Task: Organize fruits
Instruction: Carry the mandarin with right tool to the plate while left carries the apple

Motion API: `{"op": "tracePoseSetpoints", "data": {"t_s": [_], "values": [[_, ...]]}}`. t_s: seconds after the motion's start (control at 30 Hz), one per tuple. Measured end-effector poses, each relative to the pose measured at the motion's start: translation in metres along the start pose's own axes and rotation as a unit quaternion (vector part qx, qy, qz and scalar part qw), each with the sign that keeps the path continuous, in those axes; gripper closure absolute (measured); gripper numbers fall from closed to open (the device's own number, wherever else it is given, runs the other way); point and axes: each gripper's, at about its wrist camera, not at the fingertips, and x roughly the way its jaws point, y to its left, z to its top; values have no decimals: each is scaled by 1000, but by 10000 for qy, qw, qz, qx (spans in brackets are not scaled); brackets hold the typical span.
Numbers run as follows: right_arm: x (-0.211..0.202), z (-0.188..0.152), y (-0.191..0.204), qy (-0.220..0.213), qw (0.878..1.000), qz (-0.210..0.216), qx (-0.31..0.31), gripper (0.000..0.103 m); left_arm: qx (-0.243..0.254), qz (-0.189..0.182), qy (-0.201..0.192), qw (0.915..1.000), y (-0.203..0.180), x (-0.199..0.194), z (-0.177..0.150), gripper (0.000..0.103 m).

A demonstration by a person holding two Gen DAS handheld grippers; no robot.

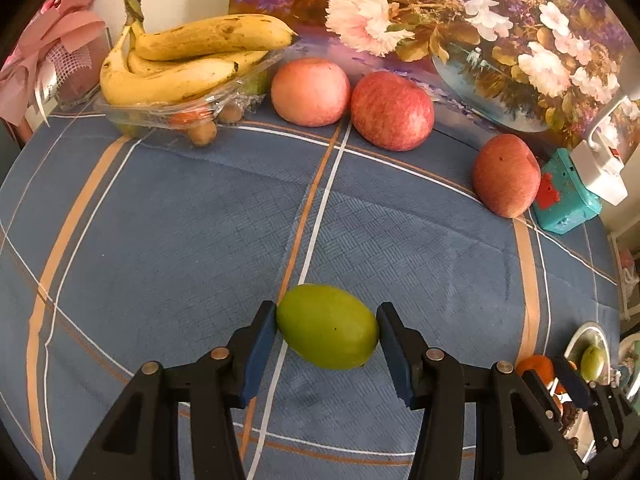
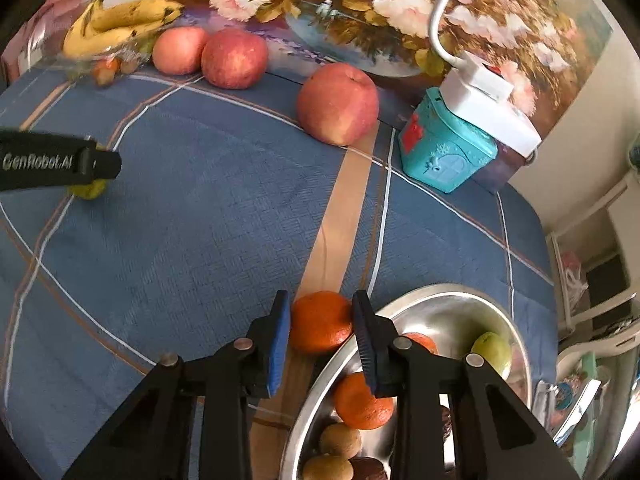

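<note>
My left gripper [image 1: 327, 328] is shut on a green oval fruit [image 1: 327, 326], its pads touching both ends just above the blue cloth. My right gripper [image 2: 322, 324] is shut on an orange [image 2: 320, 322] beside the rim of a steel bowl [image 2: 456, 300]. The bowl holds another orange [image 2: 360, 402], a green fruit [image 2: 492, 352] and brown round fruits [image 2: 340, 440]. Three red apples [image 1: 392, 110] [image 1: 310, 92] [image 1: 506, 176] lie along the far edge. A banana bunch [image 1: 180, 64] rests on a clear plastic tray [image 1: 160, 114].
A teal toy house [image 2: 444, 148] with a white lamp base [image 2: 488, 92] on it stands at the far right. A floral painting [image 1: 460, 20] backs the table. The left gripper shows in the right wrist view [image 2: 60, 164]. The table edge drops off at right.
</note>
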Motion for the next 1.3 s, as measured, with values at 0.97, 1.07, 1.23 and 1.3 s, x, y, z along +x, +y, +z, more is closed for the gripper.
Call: {"op": "tracePoseSetpoints", "data": {"t_s": [0.97, 1.07, 1.23, 1.3], "values": [[-78, -60, -21, -252, 9791, 1556, 1289, 72, 139, -388, 186, 9990, -24, -49, -65, 49], [-84, -71, -27, -271, 9784, 1527, 1368, 72, 220, -469, 217, 9984, -32, -53, -76, 49], [-89, -82, -41, -323, 9748, 1509, 1609, 72, 541, -538, 176, 9969, -56, -61, -87, 49], [-90, -84, -50, -397, 9732, 1479, 1717, 72, 667, -665, 178, 9954, -68, -64, -90, 49]]}}
